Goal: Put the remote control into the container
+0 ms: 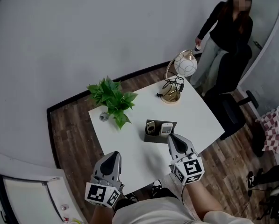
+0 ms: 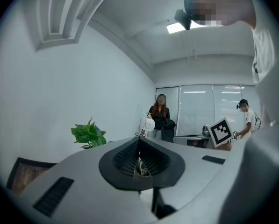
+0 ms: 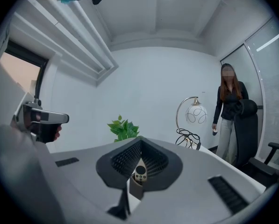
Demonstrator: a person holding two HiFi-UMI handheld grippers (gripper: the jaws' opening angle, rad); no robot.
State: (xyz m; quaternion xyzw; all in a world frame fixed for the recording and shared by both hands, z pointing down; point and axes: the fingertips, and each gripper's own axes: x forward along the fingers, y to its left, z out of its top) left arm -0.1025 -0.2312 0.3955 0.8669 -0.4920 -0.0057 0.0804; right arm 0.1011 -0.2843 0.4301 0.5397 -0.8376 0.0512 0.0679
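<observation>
A dark open container (image 1: pixel 154 137) stands on the white table (image 1: pixel 200 115), near its front edge. Two remote controls stand inside it: a beige one (image 1: pixel 150 127) at the left and a white one (image 1: pixel 166 129) at the right. My right gripper (image 1: pixel 172 136) hovers just in front of the container, jaws shut and empty. In the right gripper view the beige remote (image 3: pixel 140 171) shows in the notch below the closed jaw tips of the right gripper (image 3: pixel 140 141). My left gripper (image 1: pixel 115 154) hangs over the table's front left, jaws closed, holding nothing. The left gripper (image 2: pixel 139 139) points across the table.
A green plant (image 1: pixel 112 98) and a small grey ball (image 1: pixel 103 116) sit at the table's left. A gold lamp with a white globe (image 1: pixel 183 65) stands at the far corner. A person in black (image 1: pixel 228 27) stands beyond, beside a dark office chair (image 1: pixel 232 87).
</observation>
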